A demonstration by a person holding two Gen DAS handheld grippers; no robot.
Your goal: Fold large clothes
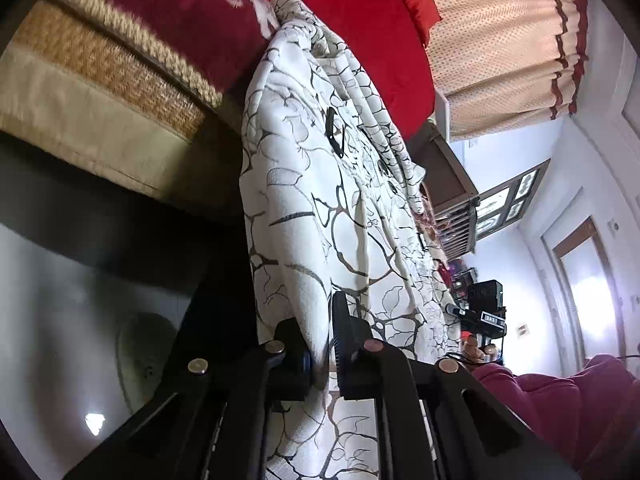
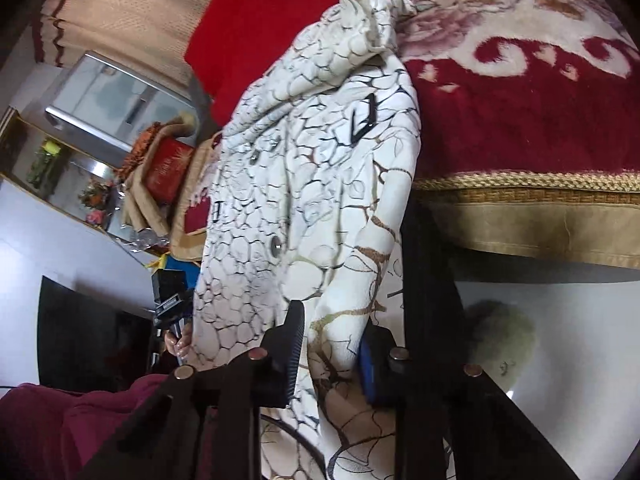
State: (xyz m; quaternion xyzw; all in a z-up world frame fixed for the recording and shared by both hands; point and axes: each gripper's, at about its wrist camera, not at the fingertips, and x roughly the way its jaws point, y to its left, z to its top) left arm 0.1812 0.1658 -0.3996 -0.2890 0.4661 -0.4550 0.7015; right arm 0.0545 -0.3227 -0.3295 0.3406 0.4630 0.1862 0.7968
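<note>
the left gripper and the right gripper each pinch one edge of the white jacket, so it hangs off the red bed, ready to fold.

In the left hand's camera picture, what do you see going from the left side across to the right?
Tan woven bed edge → white patterned garment → other gripper → bright door.

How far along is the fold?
Early. Done: both grips taken; left claw and right claw are each shut on the white garment with black-and-gold leaf print. In hand: it hangs off the red bed blanket. Left: no fold visible yet.
</note>
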